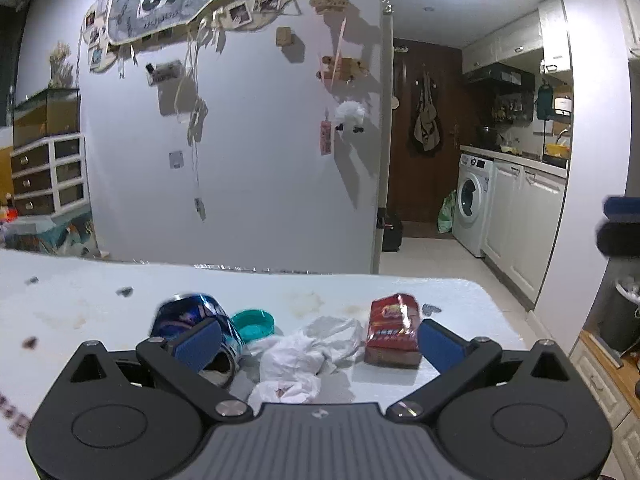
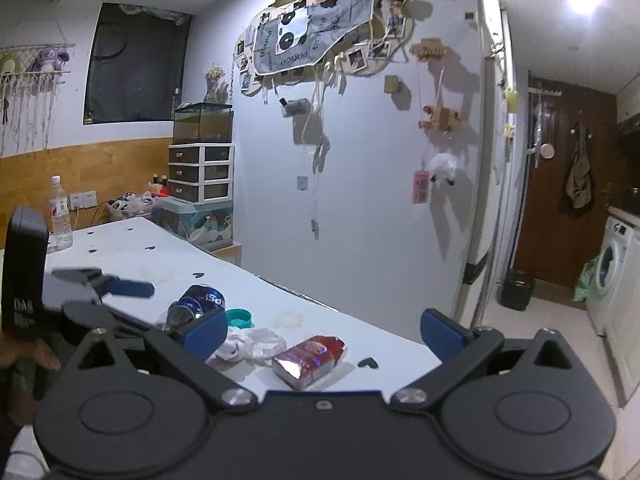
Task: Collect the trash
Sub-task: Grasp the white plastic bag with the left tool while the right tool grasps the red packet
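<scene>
Two grippers' fingers spread wide, empty, crushed can [image 1: 192, 316], teal lid [image 1: 253, 323], tissue [image 1: 308, 354], red packet [image 1: 394, 330] on table [image 1: 80, 300]

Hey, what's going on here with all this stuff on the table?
A person is holding a gripper in each hand over a white table strewn with trash. Both the left gripper and the right gripper are open and hold nothing. On the table lie a crushed blue can, a teal lid, a crumpled white tissue and a red snack packet. Nothing looks collected yet.
</scene>
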Demonstrator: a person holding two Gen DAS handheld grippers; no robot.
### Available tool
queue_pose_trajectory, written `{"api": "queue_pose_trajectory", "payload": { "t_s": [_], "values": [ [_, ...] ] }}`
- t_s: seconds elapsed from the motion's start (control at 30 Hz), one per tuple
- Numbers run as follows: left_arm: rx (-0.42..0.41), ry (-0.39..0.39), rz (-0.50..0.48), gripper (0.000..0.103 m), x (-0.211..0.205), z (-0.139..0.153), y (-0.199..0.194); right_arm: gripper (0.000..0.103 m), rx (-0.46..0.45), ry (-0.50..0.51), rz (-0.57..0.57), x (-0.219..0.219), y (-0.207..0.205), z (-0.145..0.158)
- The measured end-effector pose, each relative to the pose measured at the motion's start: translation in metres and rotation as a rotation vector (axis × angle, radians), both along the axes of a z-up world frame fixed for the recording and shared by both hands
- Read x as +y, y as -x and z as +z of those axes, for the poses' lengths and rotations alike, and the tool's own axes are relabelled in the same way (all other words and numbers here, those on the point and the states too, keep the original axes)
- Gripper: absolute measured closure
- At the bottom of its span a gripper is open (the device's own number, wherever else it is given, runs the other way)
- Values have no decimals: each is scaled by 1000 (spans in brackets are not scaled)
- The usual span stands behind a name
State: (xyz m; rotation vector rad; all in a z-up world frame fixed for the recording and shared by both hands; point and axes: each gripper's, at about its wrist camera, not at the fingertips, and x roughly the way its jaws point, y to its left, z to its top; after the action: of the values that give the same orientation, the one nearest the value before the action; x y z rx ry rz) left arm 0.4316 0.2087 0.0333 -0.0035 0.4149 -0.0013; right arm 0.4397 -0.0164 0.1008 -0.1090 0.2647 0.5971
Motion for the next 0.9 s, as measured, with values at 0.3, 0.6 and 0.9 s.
{"api": "queue_pose_trajectory", "payload": {
  "t_s": [0.3, 0.6, 0.9],
  "values": [
    [86, 6, -29, 16, 21, -24, -16, 0, 26, -9, 69, 25, -76, -29],
    [150, 18, -54, 36, 28, -37, -24, 0, 263, -128, 128, 52, -161, -62],
    [167, 28, -50, 36, 32, -44, -27, 0, 431, -157, 127, 77, -206, -106]
  ]
}}
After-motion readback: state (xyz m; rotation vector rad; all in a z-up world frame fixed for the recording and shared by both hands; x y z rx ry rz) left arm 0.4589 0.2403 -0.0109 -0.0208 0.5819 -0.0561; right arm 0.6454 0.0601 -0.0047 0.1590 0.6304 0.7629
